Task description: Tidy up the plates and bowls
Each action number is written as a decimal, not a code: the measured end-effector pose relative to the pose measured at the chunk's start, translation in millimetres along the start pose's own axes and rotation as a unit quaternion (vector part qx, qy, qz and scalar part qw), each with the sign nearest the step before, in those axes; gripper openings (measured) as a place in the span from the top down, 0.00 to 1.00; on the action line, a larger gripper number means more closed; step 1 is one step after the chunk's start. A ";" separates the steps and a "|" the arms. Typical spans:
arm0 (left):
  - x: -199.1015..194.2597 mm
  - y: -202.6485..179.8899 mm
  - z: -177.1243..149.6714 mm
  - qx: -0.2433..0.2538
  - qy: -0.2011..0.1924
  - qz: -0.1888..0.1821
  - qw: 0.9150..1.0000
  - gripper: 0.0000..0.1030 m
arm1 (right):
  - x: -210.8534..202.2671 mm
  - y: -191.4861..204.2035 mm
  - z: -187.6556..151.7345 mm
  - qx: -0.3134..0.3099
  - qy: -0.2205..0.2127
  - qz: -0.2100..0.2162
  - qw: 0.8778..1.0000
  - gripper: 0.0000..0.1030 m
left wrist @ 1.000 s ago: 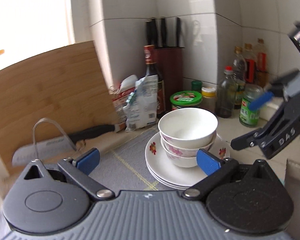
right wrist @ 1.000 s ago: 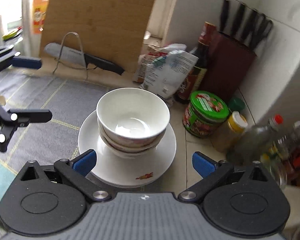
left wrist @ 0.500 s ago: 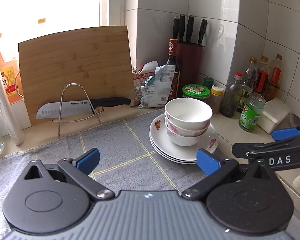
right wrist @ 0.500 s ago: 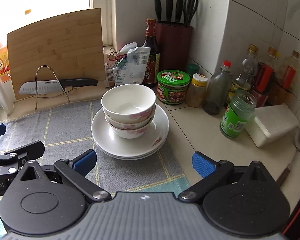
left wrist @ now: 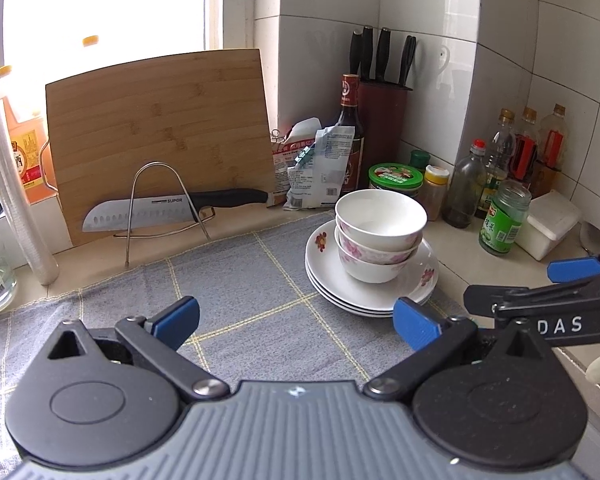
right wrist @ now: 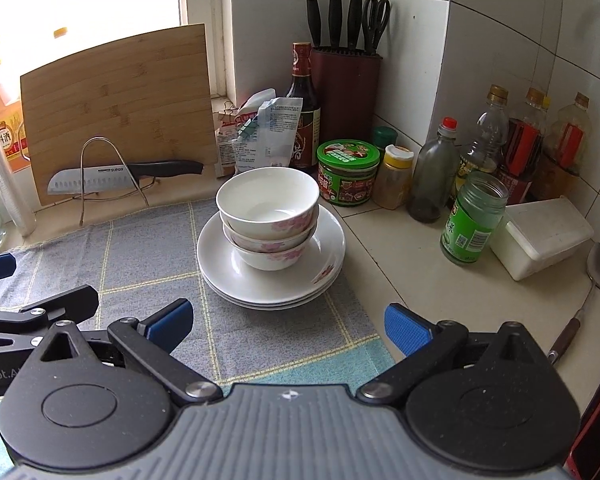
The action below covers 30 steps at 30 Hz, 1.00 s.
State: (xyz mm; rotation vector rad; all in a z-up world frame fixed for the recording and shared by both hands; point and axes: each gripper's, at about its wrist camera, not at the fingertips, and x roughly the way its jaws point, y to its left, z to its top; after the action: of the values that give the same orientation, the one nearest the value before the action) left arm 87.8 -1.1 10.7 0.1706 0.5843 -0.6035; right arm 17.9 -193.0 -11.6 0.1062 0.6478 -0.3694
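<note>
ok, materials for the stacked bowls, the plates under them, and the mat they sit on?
Bowls: likely glazed ceramic or porcelain, glossy white with pink flower prints and soft reflections inside. Plates: same look, shiny white glaze and small flower decals; melamine can't be ruled out. Mat: woven cloth, matte grey with thin yellow grid lines and a frayed back edge.

left gripper (left wrist: pixel 296 318): wide open, holding nothing, at the bottom middle of its own view
right gripper (right wrist: pixel 287 325): wide open too, holding nothing, at the bottom middle of its own view
side by side: each shows at the other view's edge
</note>
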 end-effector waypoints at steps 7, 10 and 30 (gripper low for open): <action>-2.2 1.7 1.7 -0.003 -0.001 0.002 1.000 0.01 | -4.0 1.0 1.6 0.002 -0.005 -0.001 1.000 0.00; -2.4 1.0 2.1 -0.003 -0.001 0.002 1.000 0.01 | -5.1 0.4 2.1 0.002 -0.006 -0.002 1.000 0.00; -1.2 2.0 4.3 0.001 0.001 0.004 1.000 0.01 | -4.8 0.7 2.9 0.001 -0.007 -0.006 1.000 0.00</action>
State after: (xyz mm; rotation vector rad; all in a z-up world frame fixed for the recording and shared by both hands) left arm 90.2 -0.2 14.9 0.1758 0.5845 -0.5970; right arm 16.3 -191.5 -6.4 0.1005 0.6344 -0.3826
